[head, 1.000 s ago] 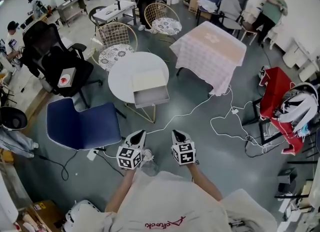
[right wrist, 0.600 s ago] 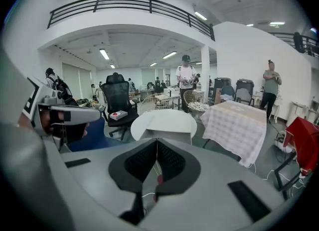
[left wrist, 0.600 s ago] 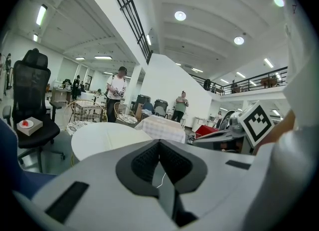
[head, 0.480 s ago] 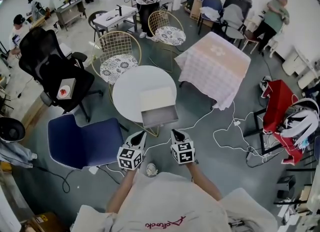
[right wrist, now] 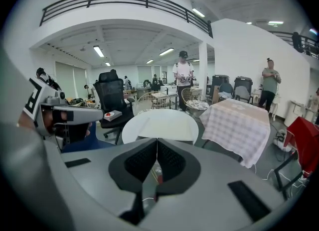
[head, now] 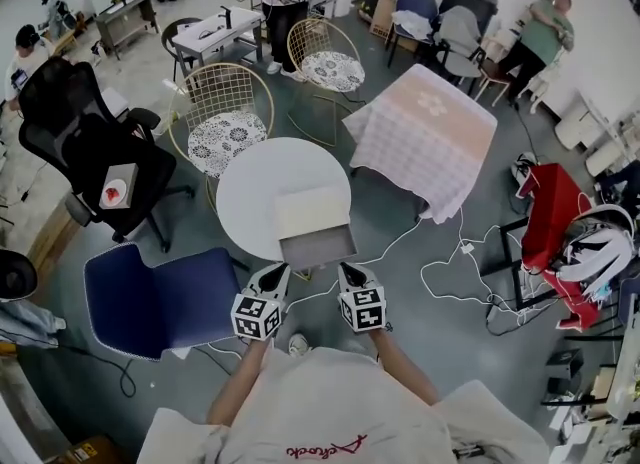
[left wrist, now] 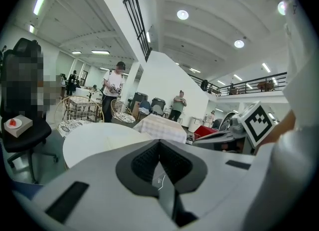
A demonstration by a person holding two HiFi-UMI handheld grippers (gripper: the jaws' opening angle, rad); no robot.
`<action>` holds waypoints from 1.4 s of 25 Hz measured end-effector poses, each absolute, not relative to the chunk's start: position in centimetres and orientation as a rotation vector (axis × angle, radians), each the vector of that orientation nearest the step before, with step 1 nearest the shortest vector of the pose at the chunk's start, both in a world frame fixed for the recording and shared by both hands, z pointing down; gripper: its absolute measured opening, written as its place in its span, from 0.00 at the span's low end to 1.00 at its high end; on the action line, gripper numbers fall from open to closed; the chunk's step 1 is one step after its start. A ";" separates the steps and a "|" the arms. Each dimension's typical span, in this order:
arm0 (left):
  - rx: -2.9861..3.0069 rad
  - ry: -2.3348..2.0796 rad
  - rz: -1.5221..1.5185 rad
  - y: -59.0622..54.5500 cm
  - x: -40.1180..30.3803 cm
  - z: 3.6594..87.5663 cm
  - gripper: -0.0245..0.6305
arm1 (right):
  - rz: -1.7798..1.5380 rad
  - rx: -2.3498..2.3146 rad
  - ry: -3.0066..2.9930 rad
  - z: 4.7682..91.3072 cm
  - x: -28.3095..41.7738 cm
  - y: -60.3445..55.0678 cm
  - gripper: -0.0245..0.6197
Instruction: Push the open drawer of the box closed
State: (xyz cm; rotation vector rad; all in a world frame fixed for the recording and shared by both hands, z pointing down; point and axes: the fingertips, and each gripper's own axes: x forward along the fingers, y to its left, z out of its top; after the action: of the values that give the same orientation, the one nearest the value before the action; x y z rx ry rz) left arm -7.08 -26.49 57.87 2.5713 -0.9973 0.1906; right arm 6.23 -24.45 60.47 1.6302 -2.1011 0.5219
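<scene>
- The left gripper [head: 277,274] has its jaws pressed together with nothing between them. Closed, empty tips probably serve as a blunt pusher.
- The right gripper [head: 349,272] is likewise closed and empty. It is held just beside the left, and both are aimed at the drawer front.
- The drawer [head: 318,248] stands pulled out of the pale box [head: 308,210], reaching the near edge of the round white table [head: 250,177]. It sits just ahead of both tips, and no contact is visible.
- A blue chair [head: 160,287] sits to the left, seemingly clear of the push.
</scene>
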 end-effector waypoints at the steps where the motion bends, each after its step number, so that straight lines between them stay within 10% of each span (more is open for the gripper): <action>1: 2.568 -0.996 0.194 -26.7 -7.0 58.0 0.06 | 0.523 1.631 -2.098 60.6 6.4 -24.7 0.06; 35: 2.302 -1.112 0.340 -23.2 -6.6 64.4 0.06 | 0.764 1.361 -2.092 68.7 6.3 -23.1 0.06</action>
State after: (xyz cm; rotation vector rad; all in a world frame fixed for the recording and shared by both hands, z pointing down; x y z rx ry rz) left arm -6.56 -23.19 64.44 2.3021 -1.1121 0.3398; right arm 6.35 -23.05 68.66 1.3613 -2.0925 0.7639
